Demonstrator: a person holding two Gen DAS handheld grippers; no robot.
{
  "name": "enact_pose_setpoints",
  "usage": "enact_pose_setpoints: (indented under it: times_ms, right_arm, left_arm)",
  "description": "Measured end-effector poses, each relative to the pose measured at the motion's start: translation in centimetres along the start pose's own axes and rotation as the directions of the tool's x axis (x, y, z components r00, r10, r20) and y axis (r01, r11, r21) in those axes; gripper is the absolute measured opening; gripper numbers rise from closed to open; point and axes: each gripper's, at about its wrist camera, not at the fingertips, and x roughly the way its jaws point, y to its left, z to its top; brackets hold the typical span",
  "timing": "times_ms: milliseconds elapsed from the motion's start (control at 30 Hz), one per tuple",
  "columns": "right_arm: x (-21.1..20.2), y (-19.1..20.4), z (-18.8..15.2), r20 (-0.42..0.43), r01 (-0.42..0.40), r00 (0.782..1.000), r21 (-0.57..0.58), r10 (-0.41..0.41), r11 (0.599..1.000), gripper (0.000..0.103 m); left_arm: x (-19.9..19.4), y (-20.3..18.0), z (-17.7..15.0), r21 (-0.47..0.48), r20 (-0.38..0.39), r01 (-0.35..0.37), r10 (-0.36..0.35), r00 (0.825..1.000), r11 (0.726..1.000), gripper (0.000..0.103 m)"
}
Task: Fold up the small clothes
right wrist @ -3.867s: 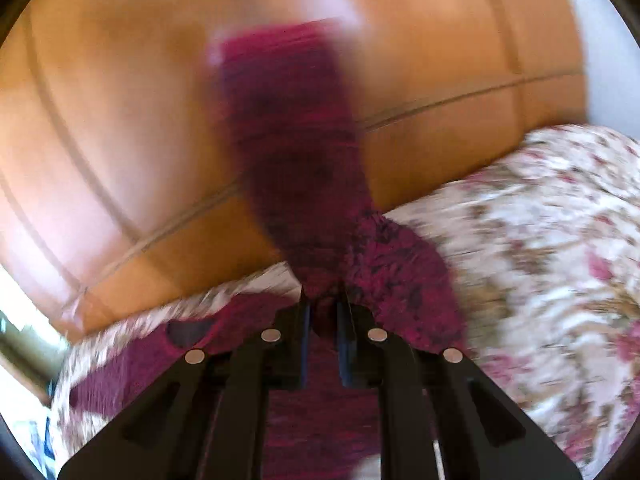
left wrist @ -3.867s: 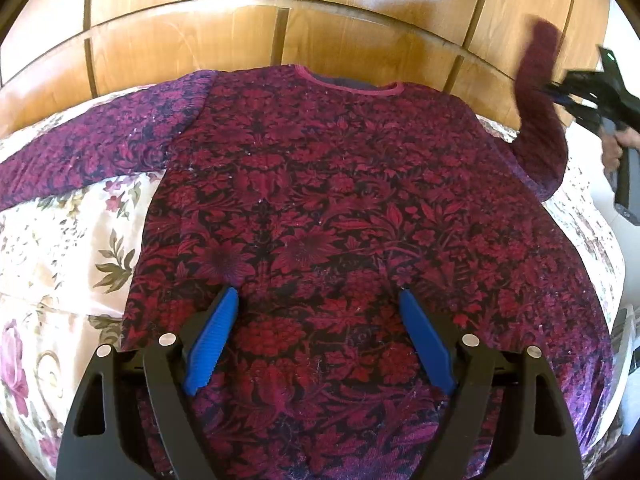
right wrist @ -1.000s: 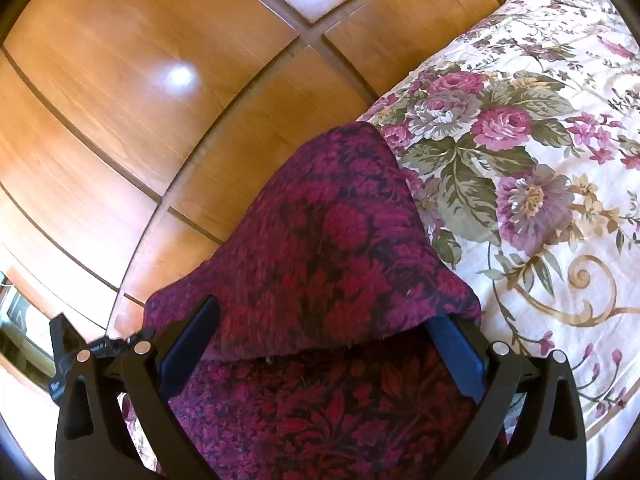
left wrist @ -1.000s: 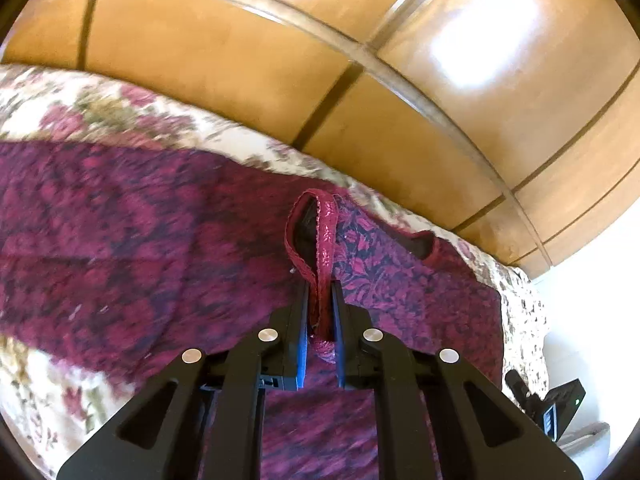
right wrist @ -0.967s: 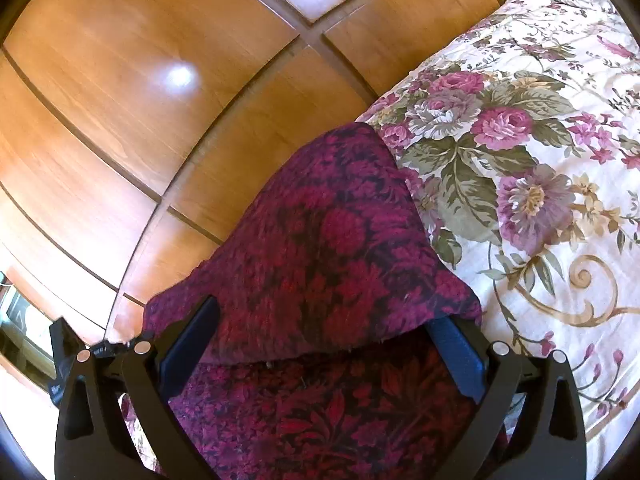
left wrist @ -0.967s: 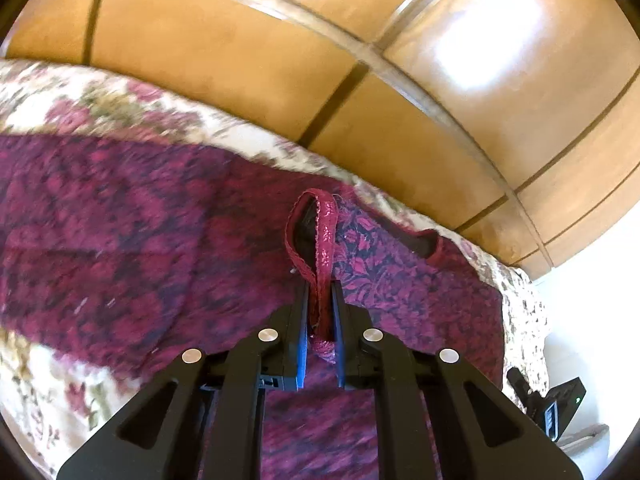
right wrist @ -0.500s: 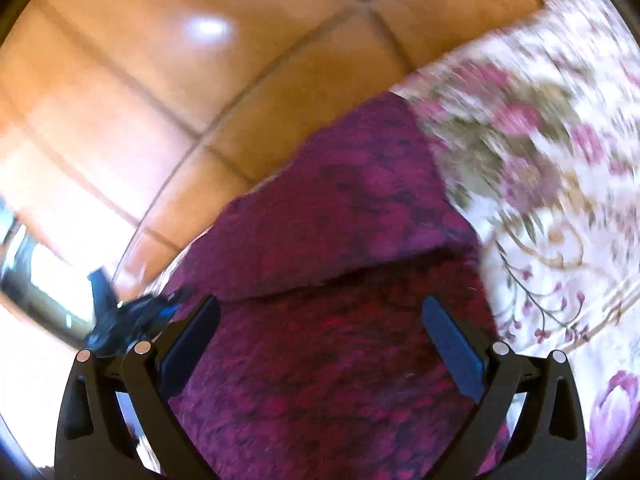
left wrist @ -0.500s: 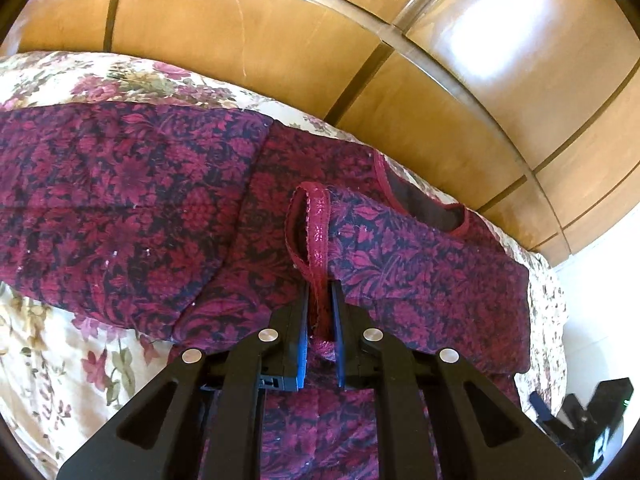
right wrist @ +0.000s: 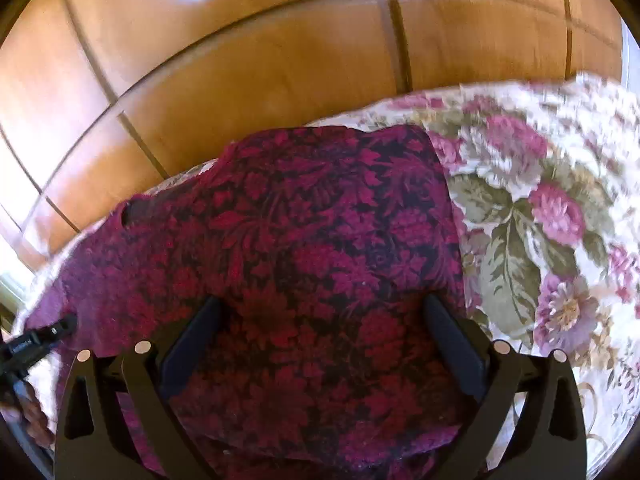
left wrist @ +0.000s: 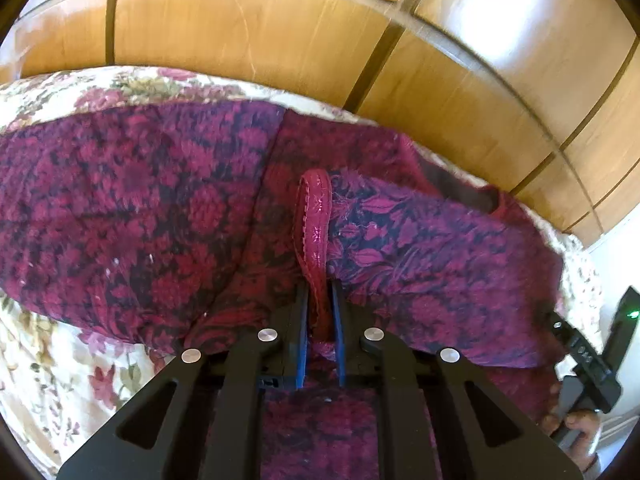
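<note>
A maroon floral long-sleeved top (left wrist: 140, 208) lies spread on the flowered bedspread (left wrist: 48, 360). My left gripper (left wrist: 320, 292) is shut on the red hemmed cuff (left wrist: 316, 208) of one sleeve. That sleeve (left wrist: 440, 248) lies folded across the chest, below the neckline. In the right wrist view my right gripper (right wrist: 320, 308) hangs open just over the top (right wrist: 320, 220), near its folded right edge, with nothing between its fingers. It also shows at the right edge of the left wrist view as the right gripper (left wrist: 588, 360), held by a hand (left wrist: 576, 428).
Glossy wooden panels (right wrist: 260, 60) rise right behind the bed. Bare bedspread (right wrist: 540, 220) lies to the right of the top. The left gripper (right wrist: 32, 344) shows at the left edge of the right wrist view.
My left gripper has sunk toward the top with the cuff still pinched, and the sleeve now lies flatter. My right gripper has swung sideways and rolled, so the top sits squarer under it.
</note>
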Motion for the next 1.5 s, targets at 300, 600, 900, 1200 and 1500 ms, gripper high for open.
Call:
enact_pose_setpoints:
  times_ms: [300, 600, 900, 1200, 1500]
  right_arm:
    - [0.3, 2.1, -0.5, 0.002, 0.128, 0.992, -0.087, -0.129, 0.988, 0.101]
    - [0.2, 2.2, -0.5, 0.010, 0.142, 0.990, -0.094, -0.142, 0.985, 0.101]
    - [-0.1, 2.6, -0.8, 0.022, 0.162, 0.987, -0.108, -0.160, 0.981, 0.101]
    - [-0.1, 2.7, -0.8, 0.023, 0.163, 0.987, -0.111, -0.162, 0.980, 0.101]
    - [-0.1, 2.8, -0.8, 0.023, 0.163, 0.987, -0.111, -0.161, 0.980, 0.101]
  left_arm:
    - [-1.2, -1.0, -0.9, 0.016, 0.054, -0.068, 0.067, 0.996, 0.998, 0.029]
    - [-8.0, 6.5, -2.9, -0.246, 0.135, -0.031, 0.066, 0.989, 0.969, 0.061]
    - [-12.4, 20.0, -5.2, -0.568, 0.153, 0.027, 0.073, 0.985, 0.823, 0.069]
    - [-14.8, 28.7, -2.9, -0.715, 0.192, 0.008, 0.186, 0.964, 0.699, 0.058]
    - [-14.0, 32.5, -0.2, -0.754, 0.140, -0.051, 0.236, 0.962, 0.655, 0.016]
